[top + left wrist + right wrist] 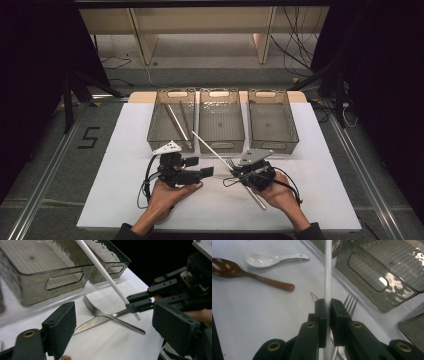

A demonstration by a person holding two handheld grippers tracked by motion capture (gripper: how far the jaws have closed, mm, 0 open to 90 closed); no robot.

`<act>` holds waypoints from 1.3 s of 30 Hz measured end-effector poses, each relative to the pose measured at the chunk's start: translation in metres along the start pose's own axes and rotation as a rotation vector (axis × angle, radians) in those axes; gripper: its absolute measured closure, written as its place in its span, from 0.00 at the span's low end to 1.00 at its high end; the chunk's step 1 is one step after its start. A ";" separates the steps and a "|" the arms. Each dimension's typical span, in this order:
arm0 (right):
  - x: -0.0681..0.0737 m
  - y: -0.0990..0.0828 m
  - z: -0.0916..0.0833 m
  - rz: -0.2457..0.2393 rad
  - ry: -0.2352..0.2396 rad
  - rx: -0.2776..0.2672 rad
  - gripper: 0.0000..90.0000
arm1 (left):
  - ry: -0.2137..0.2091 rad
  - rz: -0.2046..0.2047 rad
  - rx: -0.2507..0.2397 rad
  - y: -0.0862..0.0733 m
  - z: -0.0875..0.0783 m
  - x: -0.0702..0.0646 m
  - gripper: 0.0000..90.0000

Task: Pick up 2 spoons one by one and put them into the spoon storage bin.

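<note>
Right gripper (pixel 328 312) fingers clamp the white chopstick (pixel 327 270) above the fork (pixel 100 313); left gripper (pixel 120 330) fingers stand wide, empty

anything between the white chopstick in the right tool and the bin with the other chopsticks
Nothing visible blocks it. The right tool grips the white chopstick, whose tip points toward the left bin; the fork and knife lie below it on the table.

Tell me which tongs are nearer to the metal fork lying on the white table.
Right. The right tongs hang just above the metal fork, shut on a long white stick. The left tongs stand open off to its side, farther away.
</note>
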State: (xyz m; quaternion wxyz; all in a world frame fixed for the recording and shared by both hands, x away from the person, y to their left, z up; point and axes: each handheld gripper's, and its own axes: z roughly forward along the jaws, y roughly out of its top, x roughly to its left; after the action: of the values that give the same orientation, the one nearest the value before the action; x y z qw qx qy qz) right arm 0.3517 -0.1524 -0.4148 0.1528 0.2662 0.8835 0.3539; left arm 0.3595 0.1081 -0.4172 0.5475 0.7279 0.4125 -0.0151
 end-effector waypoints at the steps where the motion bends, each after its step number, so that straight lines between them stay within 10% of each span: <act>1: 0.001 0.000 -0.001 0.007 0.001 -0.011 0.94 | -0.002 -0.014 -0.010 0.003 0.005 -0.001 0.21; 15: 0.013 0.000 0.001 0.014 0.010 -0.046 0.94 | -0.046 -0.114 -0.021 -0.003 0.015 0.006 0.29; 39: 0.027 0.002 0.008 0.014 0.037 -0.077 0.94 | -0.133 -0.144 0.013 -0.014 0.025 0.005 0.70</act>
State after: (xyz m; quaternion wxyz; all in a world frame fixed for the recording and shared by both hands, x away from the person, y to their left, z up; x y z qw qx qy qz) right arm 0.3339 -0.1314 -0.4212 0.1439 0.2595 0.8701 0.3935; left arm 0.3653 0.0916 -0.4409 0.5666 0.6972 0.4264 -0.1052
